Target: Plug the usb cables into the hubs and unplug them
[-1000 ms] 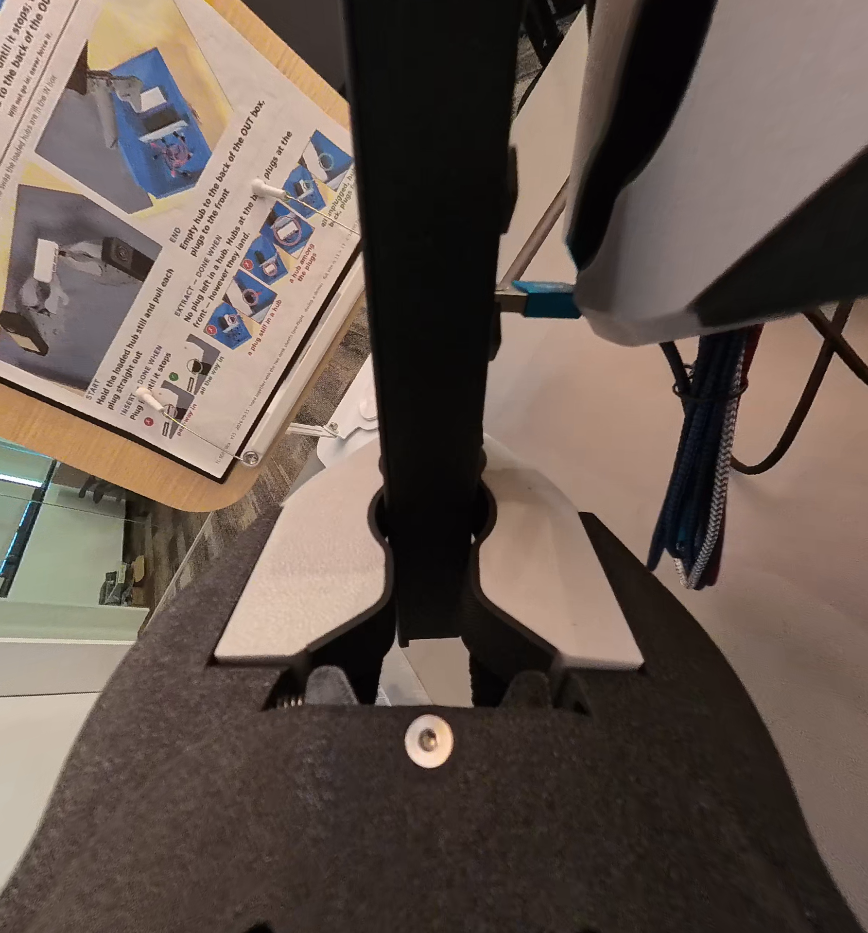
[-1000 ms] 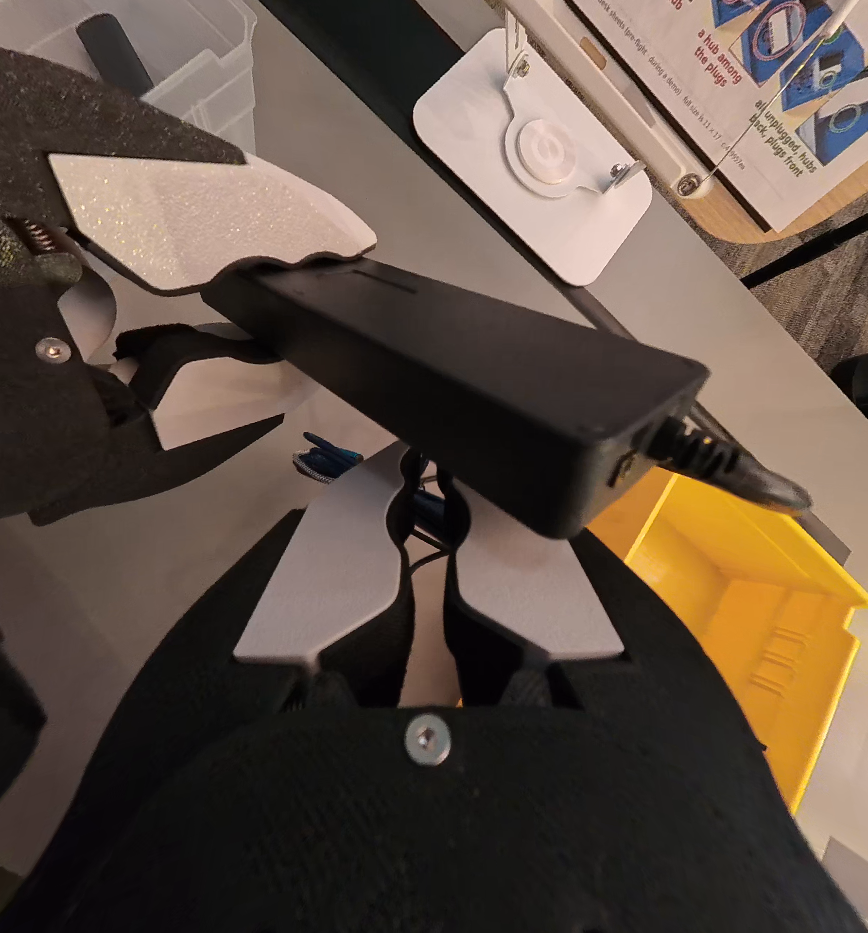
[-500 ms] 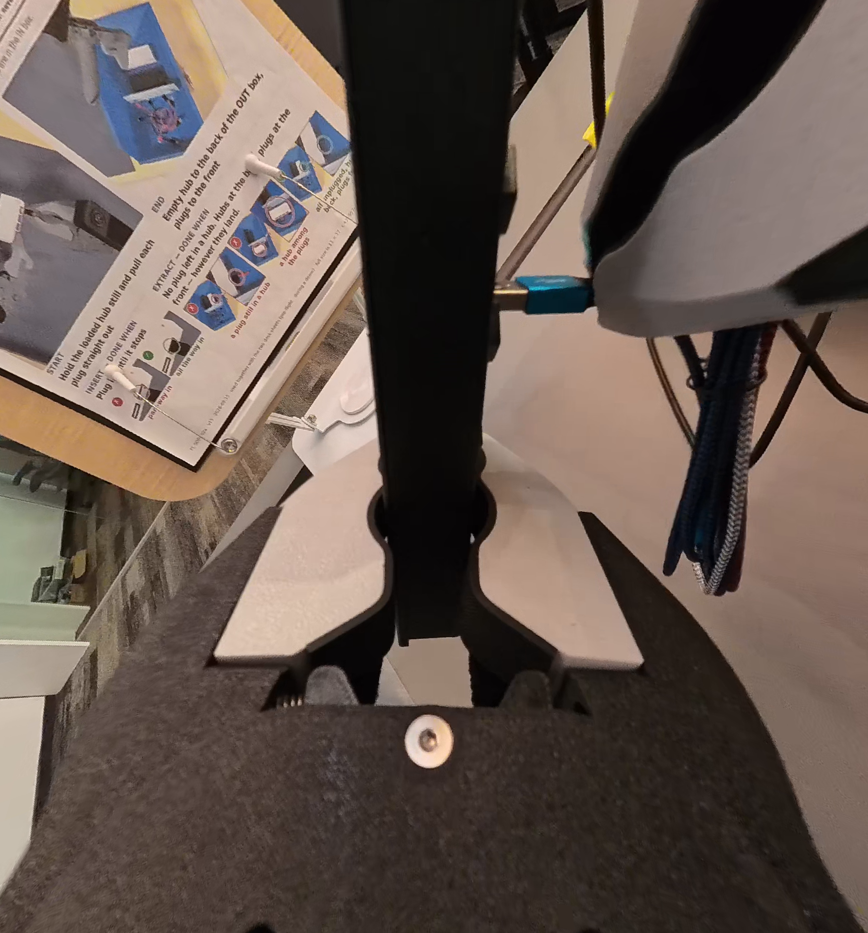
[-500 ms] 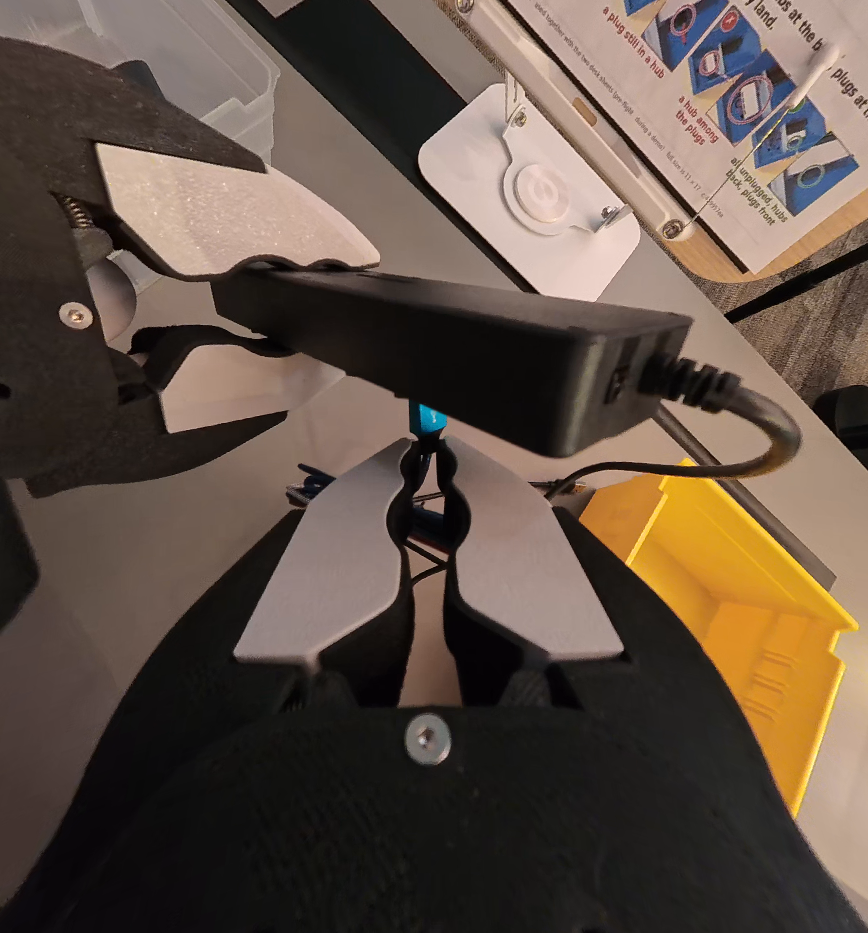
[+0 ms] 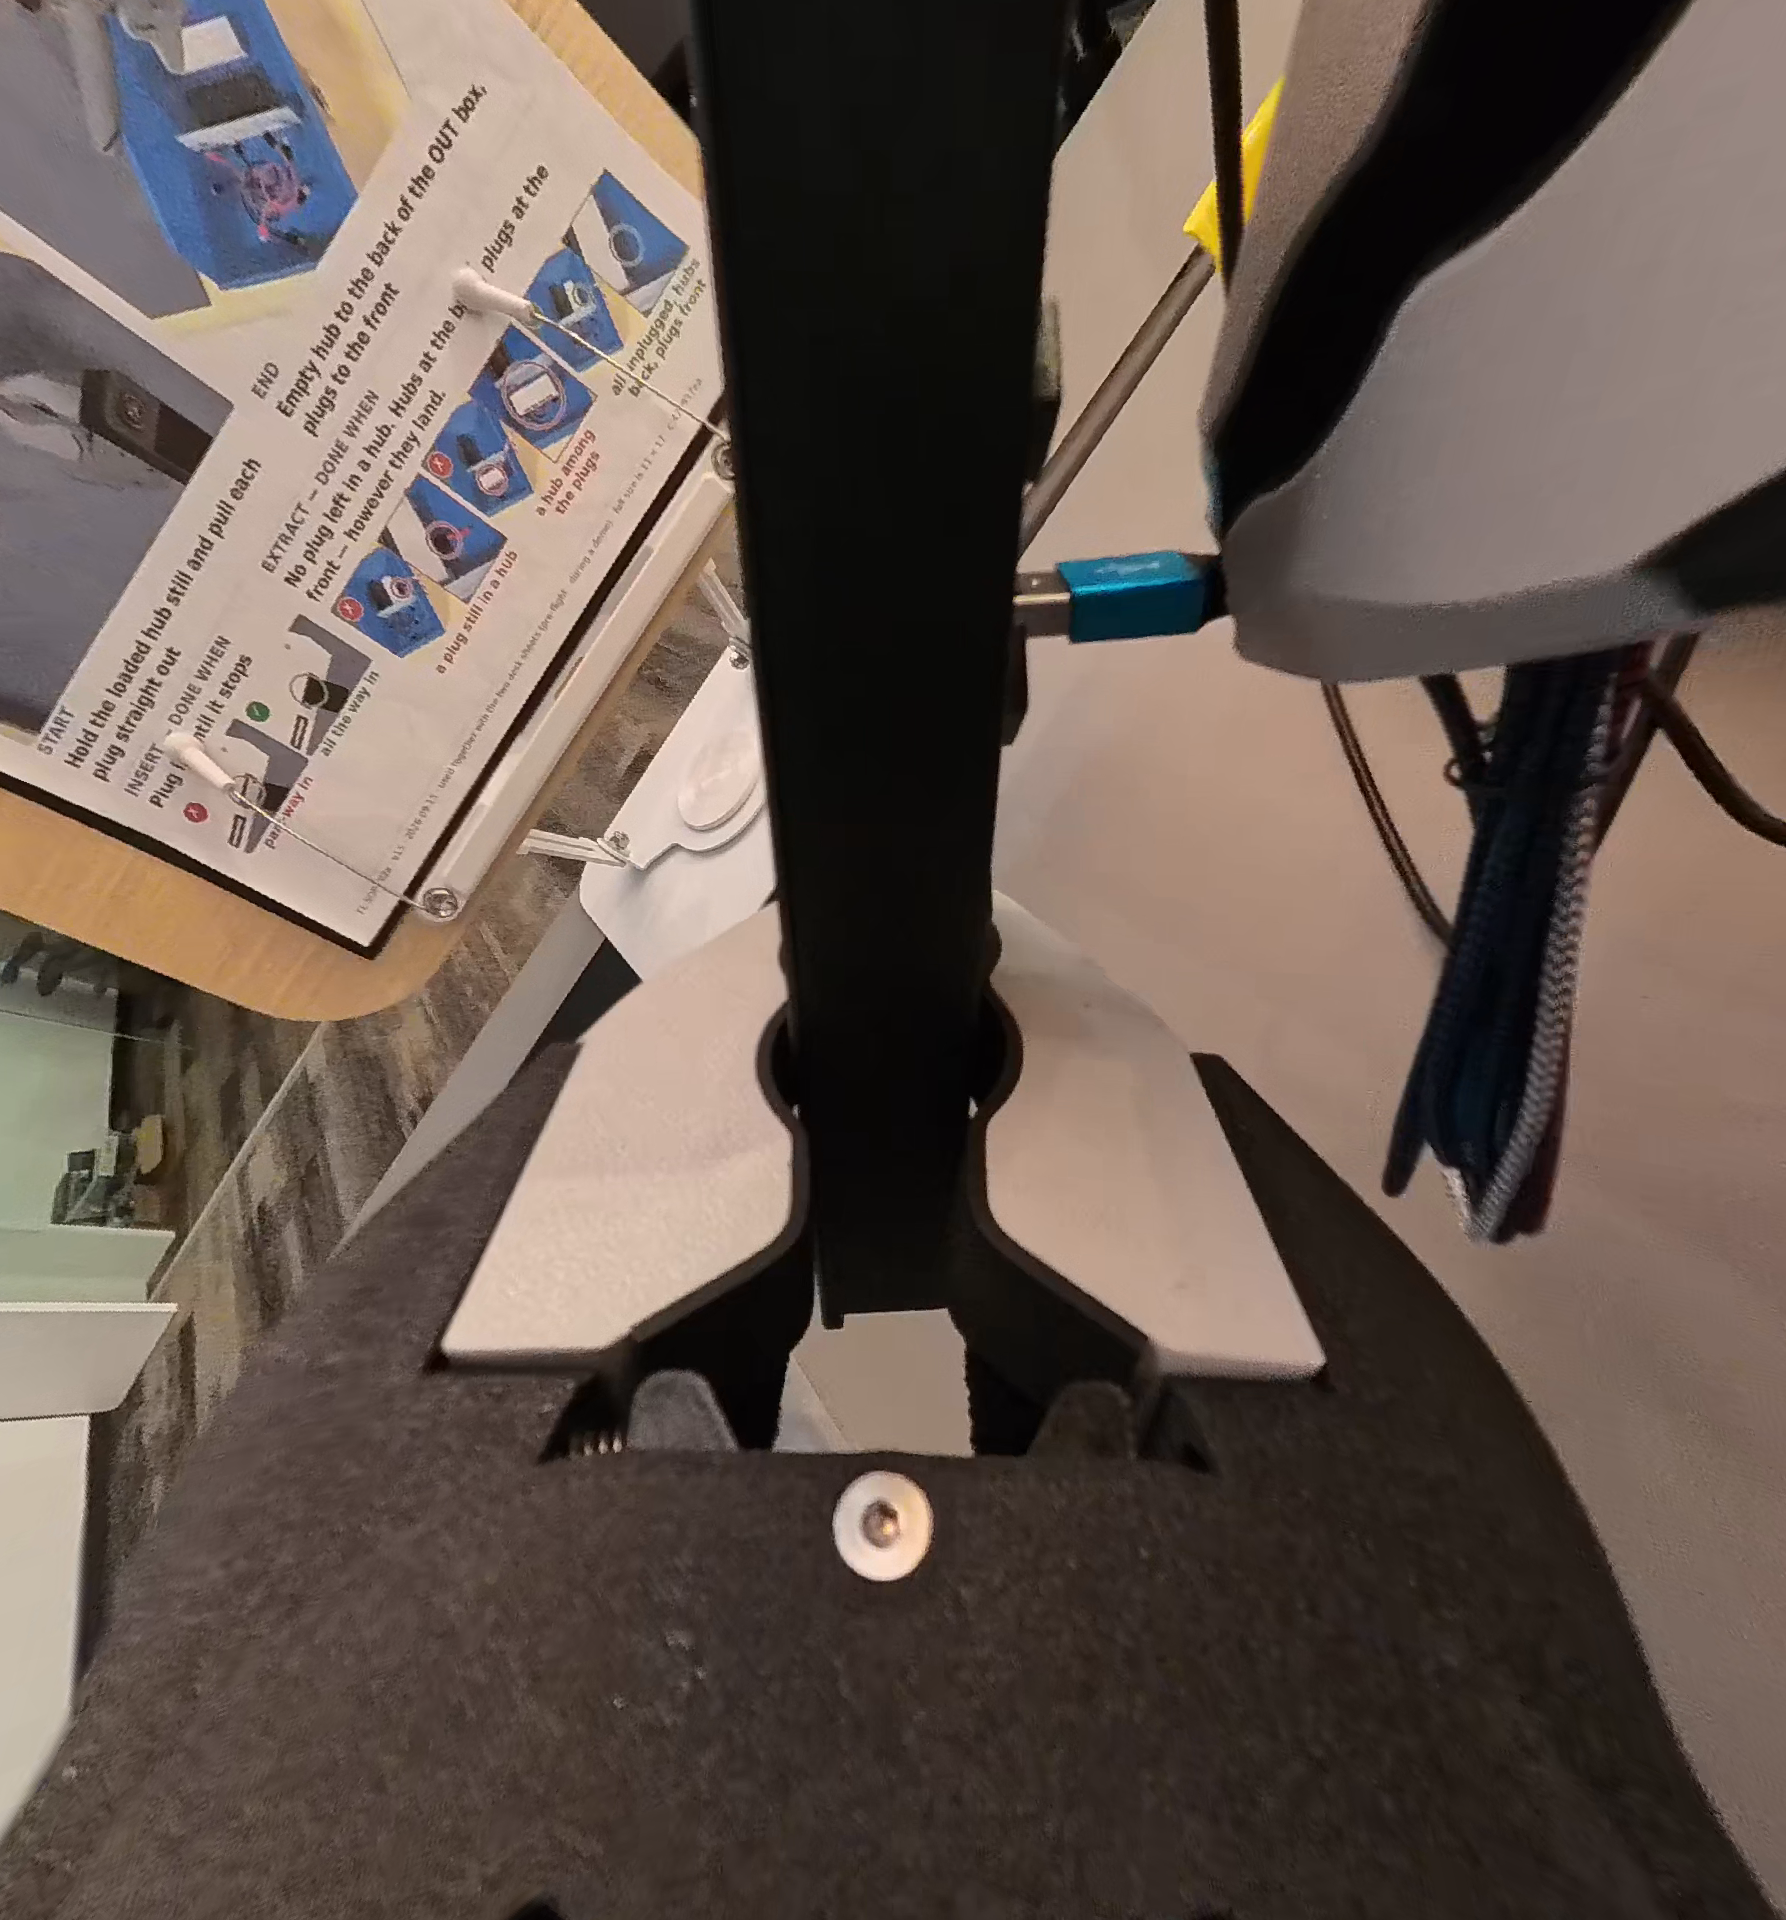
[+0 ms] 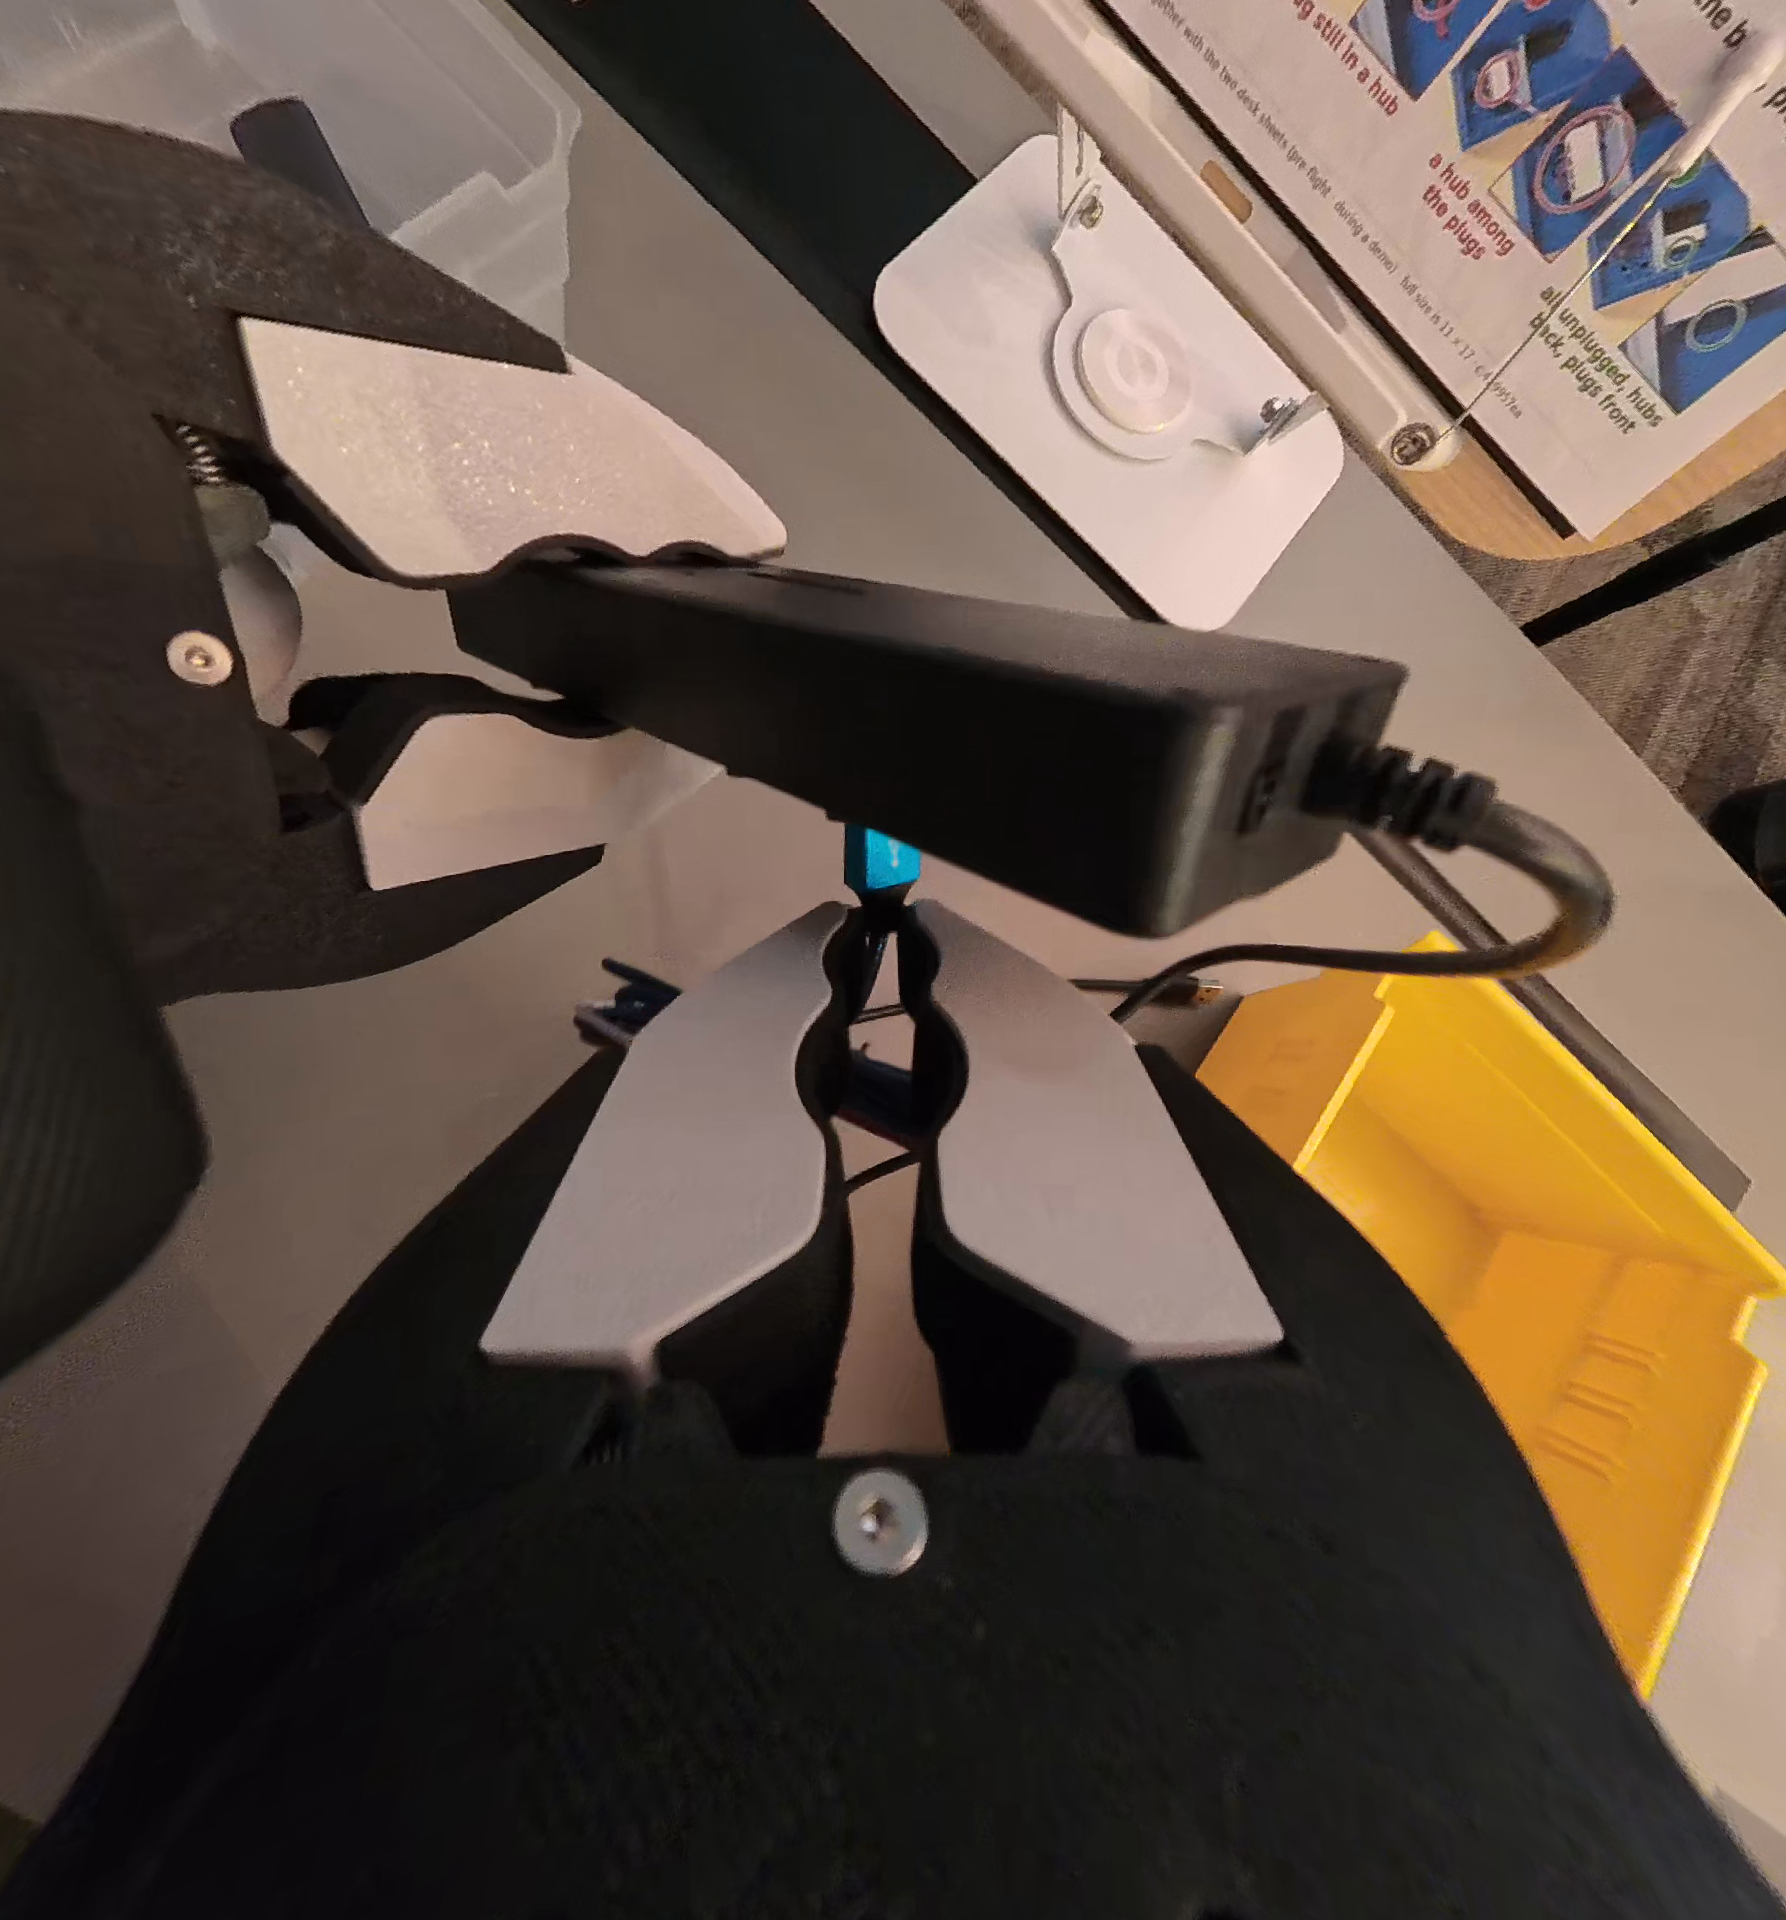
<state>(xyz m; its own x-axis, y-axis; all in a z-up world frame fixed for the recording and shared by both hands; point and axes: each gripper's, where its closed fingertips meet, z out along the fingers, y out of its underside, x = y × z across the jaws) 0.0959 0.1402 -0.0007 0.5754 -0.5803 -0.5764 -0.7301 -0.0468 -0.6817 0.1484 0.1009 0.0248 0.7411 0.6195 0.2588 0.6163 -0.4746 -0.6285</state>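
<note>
Left wrist view: the left gripper (image 5: 884, 1049) is clenched on one end of a long black hub (image 5: 873, 520), which runs straight up the middle of the picture between its grey fingers (image 5: 660, 1153). At the hub's right side sits a blue plug (image 5: 1138, 601); its metal tip meets the hub's edge, and whether it is fully seated cannot be told. The right gripper, seen large at the upper right, holds the plug's rear end. A bundle of blue braided cables (image 5: 1491, 956) hangs below it over the grey counter (image 5: 1232, 935). To the left an instruction sheet (image 5: 276, 436) lies on a wooden board.

Right wrist view: the right gripper (image 6: 873, 920) is closed on the plug (image 6: 881, 857), which points up into the underside of the hub (image 6: 930, 727). The hub is held level above the counter (image 6: 556, 1039) by the left gripper (image 6: 567, 634), which enters from the left. A thick black cord (image 6: 1512, 862) leaves the hub's right end and curves down. A yellow bin (image 6: 1491, 1247) stands on the counter to the right, a white plate (image 6: 1107, 384) with a round disc lies beyond the hub, and a clear bin (image 6: 473, 135) sits at the upper left.
</note>
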